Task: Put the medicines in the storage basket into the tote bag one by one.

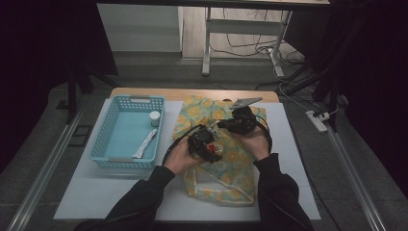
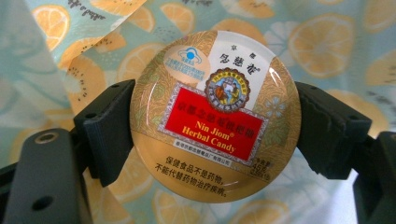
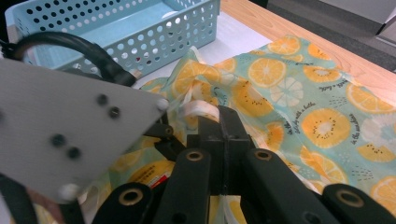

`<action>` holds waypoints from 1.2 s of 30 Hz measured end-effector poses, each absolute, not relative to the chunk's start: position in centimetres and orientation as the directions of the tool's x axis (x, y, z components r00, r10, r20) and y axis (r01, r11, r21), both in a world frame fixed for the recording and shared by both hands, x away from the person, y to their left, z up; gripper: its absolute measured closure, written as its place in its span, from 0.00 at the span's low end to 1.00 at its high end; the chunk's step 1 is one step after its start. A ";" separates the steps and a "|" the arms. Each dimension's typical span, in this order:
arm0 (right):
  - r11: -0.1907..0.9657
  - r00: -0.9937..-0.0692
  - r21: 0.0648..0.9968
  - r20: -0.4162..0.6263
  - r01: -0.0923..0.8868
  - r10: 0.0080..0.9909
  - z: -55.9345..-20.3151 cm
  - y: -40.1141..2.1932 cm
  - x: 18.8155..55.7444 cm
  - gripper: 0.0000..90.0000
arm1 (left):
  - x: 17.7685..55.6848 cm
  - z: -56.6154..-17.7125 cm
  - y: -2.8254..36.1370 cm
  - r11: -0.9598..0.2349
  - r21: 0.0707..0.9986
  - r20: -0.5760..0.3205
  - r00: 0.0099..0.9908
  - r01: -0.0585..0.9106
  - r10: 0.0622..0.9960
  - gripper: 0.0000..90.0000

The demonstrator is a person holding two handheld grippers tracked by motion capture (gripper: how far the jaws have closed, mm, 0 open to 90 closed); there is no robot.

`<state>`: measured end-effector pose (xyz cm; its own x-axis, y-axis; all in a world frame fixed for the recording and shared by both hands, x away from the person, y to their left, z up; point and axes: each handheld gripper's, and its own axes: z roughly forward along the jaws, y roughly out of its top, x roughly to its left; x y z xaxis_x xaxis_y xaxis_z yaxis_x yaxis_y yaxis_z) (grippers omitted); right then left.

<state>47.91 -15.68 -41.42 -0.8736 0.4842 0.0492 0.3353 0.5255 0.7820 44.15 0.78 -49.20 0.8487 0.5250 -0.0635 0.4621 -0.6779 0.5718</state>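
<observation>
I am holding the round gold candy tin with the red label [image 2: 212,114] in my left gripper [image 2: 212,126], its two black jaws pressing on the tin's opposite edges so the lid faces the camera, with the lemon-and-kiwi printed pale-green fabric bag [image 2: 327,42] lying just behind the fingers. My right gripper [image 3: 223,123] is clamping its jaws fully together on the bag's white strap handle [image 3: 201,109], which is sticking out just beyond the fingertips. The light-blue perforated plastic basket [image 1: 108,139] is sitting well apart from the left fingers.
</observation>
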 end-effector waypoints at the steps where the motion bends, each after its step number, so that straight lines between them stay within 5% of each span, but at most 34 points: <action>1: 0.527 -0.873 0.781 0.049 0.336 0.485 -41.5 -15.7 48.0 1.00 | 44.3 -49.4 0.7 -0.677 0.570 -0.062 0.846 0.465 0.529 0.23; 20: 0.541 -0.860 0.760 0.045 0.359 0.508 -42.7 -15.8 48.7 1.00 | 46.1 -51.5 0.3 -0.667 0.570 -0.051 0.831 0.479 0.553 0.22; 36: 0.531 -0.861 0.770 0.048 0.355 0.506 -42.4 -16.0 48.7 1.00 | 44.3 -49.2 1.7 -0.612 0.621 -0.132 0.834 0.490 0.535 0.08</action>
